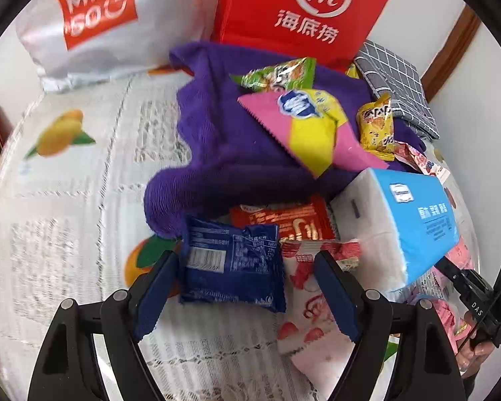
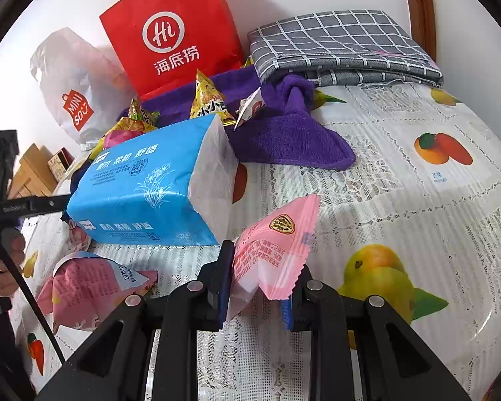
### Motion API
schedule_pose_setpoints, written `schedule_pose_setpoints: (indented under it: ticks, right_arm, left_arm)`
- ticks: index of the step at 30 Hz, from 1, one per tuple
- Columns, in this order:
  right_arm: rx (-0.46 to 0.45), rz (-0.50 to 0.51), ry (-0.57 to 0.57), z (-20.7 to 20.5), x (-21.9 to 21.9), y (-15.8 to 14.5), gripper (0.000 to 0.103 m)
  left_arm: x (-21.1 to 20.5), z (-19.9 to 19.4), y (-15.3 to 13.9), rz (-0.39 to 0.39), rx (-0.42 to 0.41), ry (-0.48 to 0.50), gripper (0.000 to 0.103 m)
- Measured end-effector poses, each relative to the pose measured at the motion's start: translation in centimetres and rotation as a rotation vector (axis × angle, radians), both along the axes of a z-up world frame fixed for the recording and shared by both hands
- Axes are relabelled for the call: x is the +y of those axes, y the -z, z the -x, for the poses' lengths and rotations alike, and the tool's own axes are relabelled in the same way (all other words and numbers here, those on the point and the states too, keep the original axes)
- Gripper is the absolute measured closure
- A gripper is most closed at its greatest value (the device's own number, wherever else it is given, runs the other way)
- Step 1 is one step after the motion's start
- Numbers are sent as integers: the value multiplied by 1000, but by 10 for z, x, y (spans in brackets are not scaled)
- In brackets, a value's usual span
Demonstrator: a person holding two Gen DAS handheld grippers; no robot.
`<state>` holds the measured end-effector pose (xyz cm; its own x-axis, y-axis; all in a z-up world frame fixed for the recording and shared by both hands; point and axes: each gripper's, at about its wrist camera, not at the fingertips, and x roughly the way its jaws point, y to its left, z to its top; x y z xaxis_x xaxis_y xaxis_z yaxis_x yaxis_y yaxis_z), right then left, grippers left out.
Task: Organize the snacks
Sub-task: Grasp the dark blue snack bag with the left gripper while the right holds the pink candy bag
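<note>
2 bags are stood against the wall at the back of the table: a red paper bag (image 2: 170, 38) and a white plastic bag (image 2: 71, 83). Their contents cannot be seen. A folded grey checked cloth (image 2: 340, 45) is laid beside the red bag.

Loose snacks are scattered over a crumpled purple towel (image 1: 223, 153): a green packet (image 1: 279, 73), a pink-and-yellow packet (image 1: 312, 130) and a yellow packet (image 1: 377, 127). A blue tissue pack (image 2: 143, 183) is set in front of the towel, with a red packet (image 1: 294, 222) at its side.

The left gripper (image 1: 247, 287) is held wide open, and a dark blue snack packet (image 1: 230, 264) is framed between its blue pads (image 1: 153, 287), which are not pressed on it. A white strawberry-print packet (image 1: 310, 304) is lying just beside it, under the other finger.

The right gripper (image 2: 260, 284) is closed on a pink snack packet (image 2: 277, 247), which is lifted off the fruit-print tablecloth (image 2: 417, 200). Another pink packet (image 2: 90, 287) is lying flat near it.

Open tablecloth is seen to the right of the pink snack packet, and to the left of the dark blue one.
</note>
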<state>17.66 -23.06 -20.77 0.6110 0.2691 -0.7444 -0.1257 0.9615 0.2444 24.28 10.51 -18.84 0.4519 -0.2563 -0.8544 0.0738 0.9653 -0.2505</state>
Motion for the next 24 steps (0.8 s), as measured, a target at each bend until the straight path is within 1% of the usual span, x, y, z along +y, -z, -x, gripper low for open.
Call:
schedule_pose_setpoints:
  ticks: [2,4,5,7,9,10,11,14,17,23,24]
  right_arm:
    - [0,1,0,0,0,0,78]
    - [0,2,0,0,0,0,78]
    - [0,2,0,0,0,0,78]
    - [0,1,0,0,0,0,78]
    - [-2,2,0,0,0,0,78]
    - [-2,3,0,0,0,0,78]
    - [-2,4,0,0,0,0,78]
    - [-2,4,0,0,0,0,78]
    - [-2,5,0,0,0,0,78]
    - [-2,1,0,0,-1,0,78]
    - [-2,1,-1,0,-1,0,78]
  left_arm:
    - [1,2,-1,4,-25,3,29]
    - [1,4,-2,44,-26,26,47]
    - [2,5,-2,64,-21,32,49]
    - [0,7,-4,52,-25,36,58]
    - [-4,12,-9,19,-46,50,63]
    - [-4,14,-11,5,-54,49,71]
    - [-5,16,-15,-9,-62,50,71]
    - [-5,21,-20,-20,-67,62,77]
    - [-3,24,-22,-34,-66,54,80]
    - [0,36,-36,-21,-82,48,82]
    - [-1,38,-39,-15,-86,50,84]
